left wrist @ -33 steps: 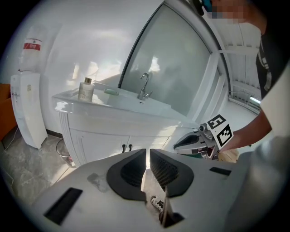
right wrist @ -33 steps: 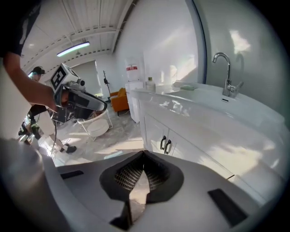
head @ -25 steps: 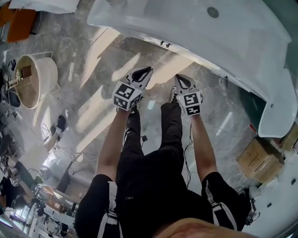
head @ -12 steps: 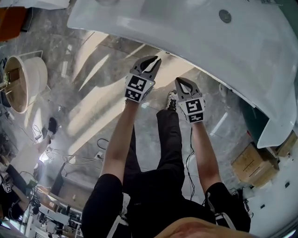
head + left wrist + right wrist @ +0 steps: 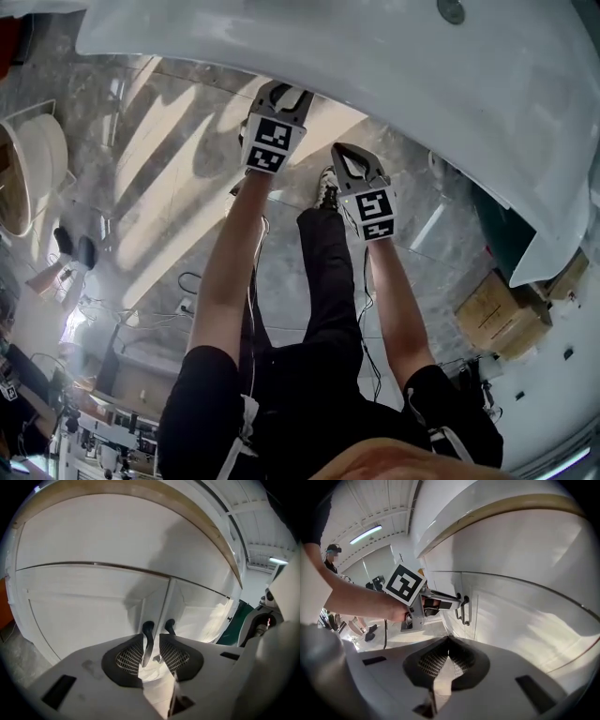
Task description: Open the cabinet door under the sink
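White panelled front under the sink [image 5: 394, 75] - two doors meeting at a centre seam, both sitting flush with the frame. The cabinet door [image 5: 84, 606] on the left of that seam carries a dark bar handle [image 5: 148, 637] right at its inner edge. A second handle [image 5: 169, 626] stands just beside it on the right-hand door [image 5: 201, 611].

Left gripper [image 5: 152, 644]: pushed up against the cabinet front, below the sink's overhang. Its jaws stand a little apart, one on each side of the left door's handle. The bar runs down through the gap and lies against the left pad [image 5: 130, 657], with a sliver of light showing between it and the right pad. So it straddles the handle without clamping it. In the right gripper view the tips reach exactly to the pair of handles at the seam, and the marker cube [image 5: 404, 584] faces outward.

Right gripper [image 5: 449, 641]: jaws pressed together at the tips, with nothing between them. It hangs back from the cabinet, to the right of the other gripper and lower down, and points toward the front without touching it - the doors are well beyond its tips.

The person stands close to the sink with both arms stretched forward. Grey marbled floor [image 5: 169, 169] underfoot, striped with sunlight. A cardboard box [image 5: 497, 314] sits off to the right, near the sink's far end.
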`<state>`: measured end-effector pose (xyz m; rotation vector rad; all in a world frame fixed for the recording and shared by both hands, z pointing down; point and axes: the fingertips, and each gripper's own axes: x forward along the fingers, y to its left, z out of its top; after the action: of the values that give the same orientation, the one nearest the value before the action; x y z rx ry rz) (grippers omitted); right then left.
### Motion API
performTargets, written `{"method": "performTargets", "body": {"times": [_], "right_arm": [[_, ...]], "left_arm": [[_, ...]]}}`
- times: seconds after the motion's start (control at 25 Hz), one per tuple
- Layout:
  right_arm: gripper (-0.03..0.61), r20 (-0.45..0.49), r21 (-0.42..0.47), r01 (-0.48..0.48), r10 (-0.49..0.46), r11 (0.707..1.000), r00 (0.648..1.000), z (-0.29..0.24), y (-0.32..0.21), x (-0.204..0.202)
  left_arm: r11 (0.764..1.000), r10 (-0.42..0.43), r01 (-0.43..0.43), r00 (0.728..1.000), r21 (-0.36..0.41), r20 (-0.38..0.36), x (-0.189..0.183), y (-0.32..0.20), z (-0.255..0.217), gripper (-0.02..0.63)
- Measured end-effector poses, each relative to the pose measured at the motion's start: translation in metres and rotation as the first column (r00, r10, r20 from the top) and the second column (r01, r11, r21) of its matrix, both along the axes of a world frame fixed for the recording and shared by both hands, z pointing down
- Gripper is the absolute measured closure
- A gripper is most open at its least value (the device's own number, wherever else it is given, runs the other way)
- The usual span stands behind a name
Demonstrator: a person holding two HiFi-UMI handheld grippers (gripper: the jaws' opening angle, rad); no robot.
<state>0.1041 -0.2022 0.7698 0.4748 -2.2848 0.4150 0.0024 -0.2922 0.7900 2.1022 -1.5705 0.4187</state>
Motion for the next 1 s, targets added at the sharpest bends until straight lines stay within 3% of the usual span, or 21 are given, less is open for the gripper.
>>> {"method": "performTargets", "body": {"times": [0.16, 0.32, 0.68, 1.0], "right_arm": [[0.52, -0.006, -0.026, -0.014, 0.014, 1.0, 1.0, 0.009, 0.005, 0.004], [0.52, -0.006, -0.035, -0.007, 0.007, 0.999, 1.0, 0.013, 0.01, 0.004], [0.52, -0.002, -0.038, -0.008, 0.008, 0.999, 1.0, 0.02, 0.013, 0.0], [0.52, 0.003, -0.034, -0.017, 0.017, 0.999, 1.0, 0.026, 0.029, -0.011]], "left_arm": [[0.998, -0.053, 0.051, 0.995, 0.026, 0.085, -0.006, -0.009, 0.004, 0.529], [0.996, -0.086, 0.08, 0.99, 0.049, 0.112, -0.007, -0.008, 0.007, 0.54], [0.993, -0.102, 0.095, 0.99, 0.066, 0.096, -0.008, 0.0, 0.004, 0.568], [0.998, -0.035, 0.029, 0.993, 0.056, 0.109, -0.004, 0.033, 0.0, 0.571]]}}
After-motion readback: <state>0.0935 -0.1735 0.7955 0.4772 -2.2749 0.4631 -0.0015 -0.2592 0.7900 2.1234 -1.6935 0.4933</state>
